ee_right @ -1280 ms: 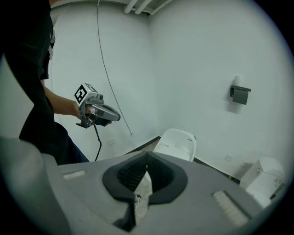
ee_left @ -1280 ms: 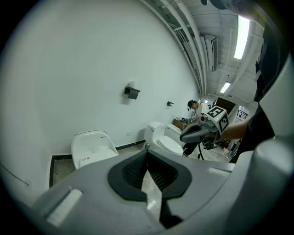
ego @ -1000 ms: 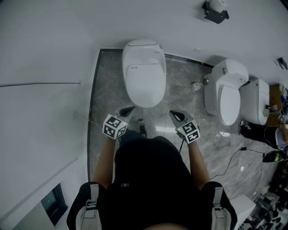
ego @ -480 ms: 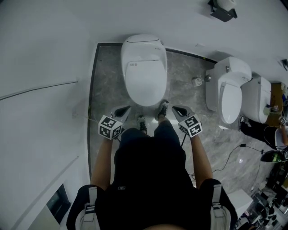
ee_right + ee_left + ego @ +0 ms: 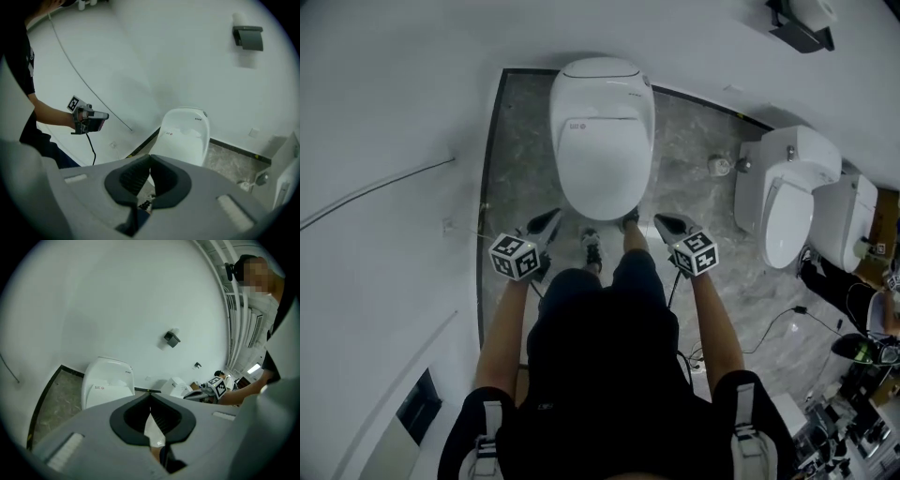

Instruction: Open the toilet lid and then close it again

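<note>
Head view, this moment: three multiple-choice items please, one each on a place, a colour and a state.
1. Where is the toilet?
A. left of both grippers
B. ahead, between the left gripper and the right gripper
C. right of both grippers

2. What colour is it?
A. white
B. black
C. blue

3. How is its lid?
A. raised upright
B. taken off
C. down

Answers:
1. B: it lies between the two gripper tips, just beyond them.
2. A: the whole toilet is white.
3. C: the lid lies flat on the toilet.
</note>
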Action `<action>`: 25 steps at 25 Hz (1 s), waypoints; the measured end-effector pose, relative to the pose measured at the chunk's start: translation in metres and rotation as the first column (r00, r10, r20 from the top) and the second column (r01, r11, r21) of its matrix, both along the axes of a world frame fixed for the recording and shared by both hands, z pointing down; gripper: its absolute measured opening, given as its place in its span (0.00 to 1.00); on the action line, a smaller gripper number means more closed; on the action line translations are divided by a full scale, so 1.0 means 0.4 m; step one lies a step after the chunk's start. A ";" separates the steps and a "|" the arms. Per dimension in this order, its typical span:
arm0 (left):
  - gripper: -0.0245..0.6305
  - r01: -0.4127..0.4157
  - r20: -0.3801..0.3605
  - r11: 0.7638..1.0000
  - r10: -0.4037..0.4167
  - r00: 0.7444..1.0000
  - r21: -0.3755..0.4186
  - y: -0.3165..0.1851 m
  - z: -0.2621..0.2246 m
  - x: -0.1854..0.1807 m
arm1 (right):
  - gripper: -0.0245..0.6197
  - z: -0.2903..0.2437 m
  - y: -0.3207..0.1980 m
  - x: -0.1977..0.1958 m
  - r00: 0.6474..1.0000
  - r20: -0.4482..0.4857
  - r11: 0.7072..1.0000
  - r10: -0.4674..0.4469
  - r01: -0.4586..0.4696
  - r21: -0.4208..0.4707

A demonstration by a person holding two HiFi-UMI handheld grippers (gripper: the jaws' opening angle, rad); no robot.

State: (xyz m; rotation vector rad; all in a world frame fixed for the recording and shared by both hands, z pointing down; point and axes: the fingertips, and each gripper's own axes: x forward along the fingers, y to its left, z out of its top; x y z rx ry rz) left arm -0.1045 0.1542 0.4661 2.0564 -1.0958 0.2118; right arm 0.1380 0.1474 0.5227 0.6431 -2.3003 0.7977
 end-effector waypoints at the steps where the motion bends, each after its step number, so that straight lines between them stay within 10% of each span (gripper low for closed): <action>1: 0.05 -0.002 0.000 1.000 0.002 1.000 -0.022 -0.010 0.039 -0.003 | 0.04 0.031 -0.014 0.005 1.000 0.002 1.000 0.007 -0.007 -0.020; 12: 0.06 -0.042 0.055 0.939 0.065 0.996 -0.342 0.059 0.552 0.000 | 0.05 0.417 0.000 0.031 0.999 -0.033 0.973 -0.009 0.002 -0.230; 25: 0.06 -0.068 0.035 0.911 0.090 0.995 -0.406 0.087 0.951 -0.006 | 0.10 0.802 0.028 -0.027 1.000 -0.008 0.950 0.016 -0.018 -0.313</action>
